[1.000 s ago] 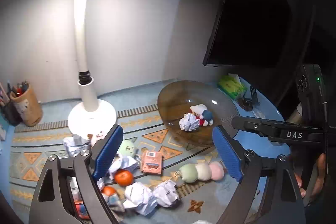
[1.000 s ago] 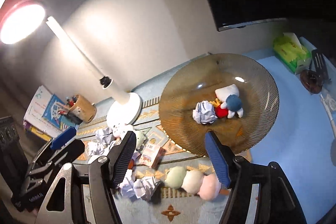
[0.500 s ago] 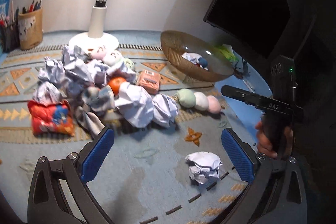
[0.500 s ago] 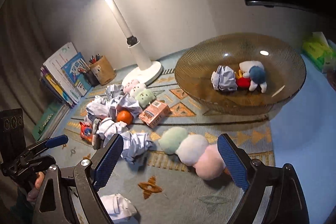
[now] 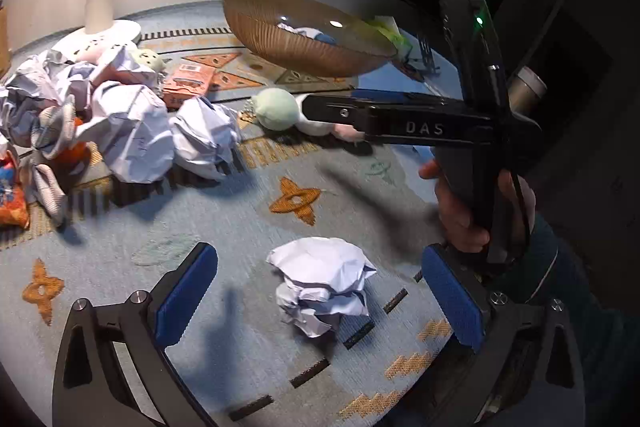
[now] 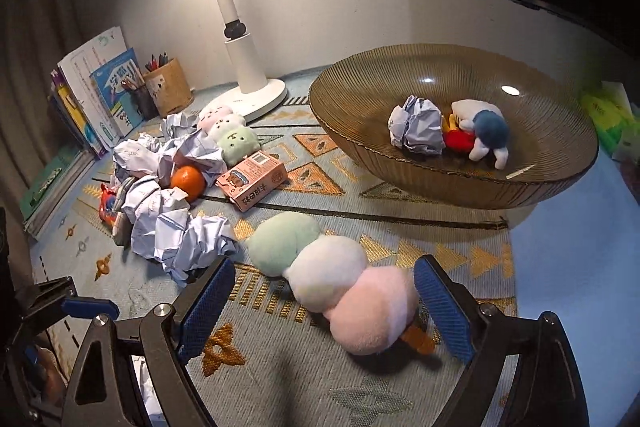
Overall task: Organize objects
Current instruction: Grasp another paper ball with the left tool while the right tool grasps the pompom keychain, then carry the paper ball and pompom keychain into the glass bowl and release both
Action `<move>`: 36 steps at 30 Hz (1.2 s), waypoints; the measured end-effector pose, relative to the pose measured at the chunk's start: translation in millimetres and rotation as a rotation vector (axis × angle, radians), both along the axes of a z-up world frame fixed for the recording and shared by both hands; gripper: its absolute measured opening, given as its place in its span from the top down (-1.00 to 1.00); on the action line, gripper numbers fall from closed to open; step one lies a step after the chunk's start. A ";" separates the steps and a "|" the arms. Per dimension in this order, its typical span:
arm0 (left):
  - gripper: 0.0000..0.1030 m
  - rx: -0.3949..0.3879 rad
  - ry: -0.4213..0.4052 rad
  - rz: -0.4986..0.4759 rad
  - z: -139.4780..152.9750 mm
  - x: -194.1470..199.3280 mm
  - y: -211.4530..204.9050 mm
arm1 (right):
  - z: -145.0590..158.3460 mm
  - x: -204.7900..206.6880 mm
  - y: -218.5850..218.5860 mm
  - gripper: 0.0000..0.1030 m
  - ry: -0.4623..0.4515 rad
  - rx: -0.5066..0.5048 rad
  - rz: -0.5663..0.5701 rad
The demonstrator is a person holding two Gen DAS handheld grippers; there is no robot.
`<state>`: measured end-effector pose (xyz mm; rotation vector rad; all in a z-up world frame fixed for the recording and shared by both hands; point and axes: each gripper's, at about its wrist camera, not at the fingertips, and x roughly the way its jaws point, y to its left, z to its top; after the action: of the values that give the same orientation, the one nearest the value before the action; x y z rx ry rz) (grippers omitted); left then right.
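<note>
Left gripper (image 5: 316,301), jaws just widened, straddles a lone crumpled paper ball (image 5: 322,283) on the desk (image 5: 248,227) without touching it, apparently poised to grasp. Right gripper (image 6: 320,301), jaws likewise just spread, brackets the pink end of the three-ball plush skewer (image 6: 332,279). The likely destination, the amber bowl (image 6: 540,187), stands beyond; a litter pile (image 6: 168,187) lies leftward, clear of both paths.

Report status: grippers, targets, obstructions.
Left gripper open around lone paper ball. Right gripper open around three-ball plush skewer. Neither gripped. Nothing obstructing.
</note>
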<state>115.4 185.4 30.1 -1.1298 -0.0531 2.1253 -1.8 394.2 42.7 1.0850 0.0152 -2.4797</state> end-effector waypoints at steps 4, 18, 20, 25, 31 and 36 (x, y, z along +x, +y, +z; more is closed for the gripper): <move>-0.91 -0.012 -0.011 -0.006 -8.2 2.5 7.3 | -6.0 -1.9 -5.3 -0.75 -0.025 0.021 0.036; 0.10 -0.051 0.022 0.011 -6.6 10.5 10.5 | -17.4 -4.4 -10.6 -0.25 -0.072 0.108 -0.065; 0.10 -0.055 0.038 0.039 -3.3 8.3 5.4 | -17.8 2.4 -8.1 -0.24 -0.110 0.070 -0.128; 0.10 -0.069 0.042 0.142 -3.3 -5.6 -19.4 | -9.8 43.3 0.4 -0.27 -0.189 -0.015 -0.410; 0.10 -0.046 0.017 0.135 -7.2 -9.9 -36.4 | -9.8 78.4 -9.4 -0.43 -0.298 -0.172 -0.395; 0.10 -0.032 0.022 0.130 -6.3 -6.8 -37.2 | 4.8 100.9 -28.6 -0.44 -0.230 -0.067 -0.268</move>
<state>108.5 148.2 23.8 -1.1492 -0.0850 2.2601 99.1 365.6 47.6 1.4170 -0.2981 -2.5447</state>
